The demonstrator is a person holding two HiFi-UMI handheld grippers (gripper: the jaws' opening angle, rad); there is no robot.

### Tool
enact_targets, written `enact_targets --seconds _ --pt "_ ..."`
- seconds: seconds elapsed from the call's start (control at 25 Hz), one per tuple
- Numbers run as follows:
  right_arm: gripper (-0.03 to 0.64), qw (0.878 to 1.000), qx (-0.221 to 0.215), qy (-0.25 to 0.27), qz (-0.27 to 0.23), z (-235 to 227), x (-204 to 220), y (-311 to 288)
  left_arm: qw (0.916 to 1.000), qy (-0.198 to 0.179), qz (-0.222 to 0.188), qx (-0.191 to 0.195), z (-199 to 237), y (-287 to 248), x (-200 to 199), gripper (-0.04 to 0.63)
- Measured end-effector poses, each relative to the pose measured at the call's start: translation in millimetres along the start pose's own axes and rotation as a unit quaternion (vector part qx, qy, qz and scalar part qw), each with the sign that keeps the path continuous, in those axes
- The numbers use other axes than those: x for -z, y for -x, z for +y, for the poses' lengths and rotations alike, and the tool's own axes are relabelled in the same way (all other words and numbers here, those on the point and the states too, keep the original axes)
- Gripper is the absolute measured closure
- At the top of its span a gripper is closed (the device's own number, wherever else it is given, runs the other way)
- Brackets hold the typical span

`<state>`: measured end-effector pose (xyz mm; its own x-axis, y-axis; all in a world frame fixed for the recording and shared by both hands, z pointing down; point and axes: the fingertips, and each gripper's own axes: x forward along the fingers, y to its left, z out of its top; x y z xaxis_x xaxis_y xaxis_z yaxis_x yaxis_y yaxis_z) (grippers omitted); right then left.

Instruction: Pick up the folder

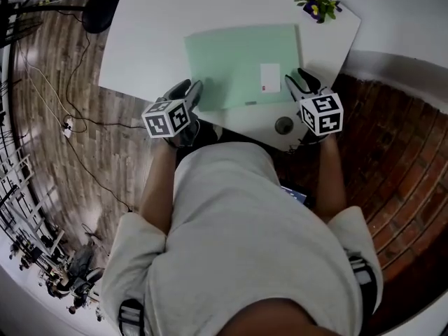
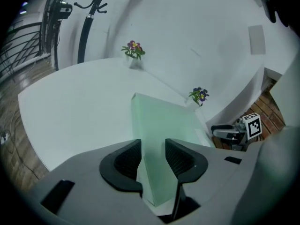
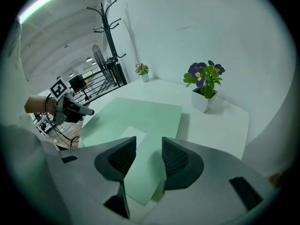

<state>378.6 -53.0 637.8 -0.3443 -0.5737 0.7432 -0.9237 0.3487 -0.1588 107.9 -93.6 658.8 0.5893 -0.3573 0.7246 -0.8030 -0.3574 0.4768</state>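
A pale green folder [image 1: 241, 65] with a white label [image 1: 270, 77] lies flat on the white table [image 1: 150, 33]. My left gripper [image 1: 189, 89] is at its near left corner and my right gripper [image 1: 302, 81] at its near right corner. In the left gripper view the folder [image 2: 164, 125] runs between the jaws of the left gripper [image 2: 153, 156], which stand apart without pressing on it. In the right gripper view the folder [image 3: 140, 121] passes likewise between the open jaws of the right gripper [image 3: 149, 153].
A potted purple flower [image 1: 317, 3] stands at the table's far right corner, and a second small plant [image 2: 133, 50] at the far side by the wall. A round grey cable port [image 1: 283, 125] sits near the front edge. A coat stand [image 3: 110, 36] stands beyond the table.
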Motion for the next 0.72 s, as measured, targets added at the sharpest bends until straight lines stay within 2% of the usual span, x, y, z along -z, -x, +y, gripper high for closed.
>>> enact_targets --seconds 0.32,0.72 --pt "0.425 0.999 -0.001 -0.017 0.032 -14 2 -12 0.9992 0.031 0.013 0.021 5 -6 -4 0.388" --pt "0.407 0.995 -0.025 -0.071 0.071 -28 15 -28 0.9986 0.029 0.034 0.027 -1 -19 -2 0.342"
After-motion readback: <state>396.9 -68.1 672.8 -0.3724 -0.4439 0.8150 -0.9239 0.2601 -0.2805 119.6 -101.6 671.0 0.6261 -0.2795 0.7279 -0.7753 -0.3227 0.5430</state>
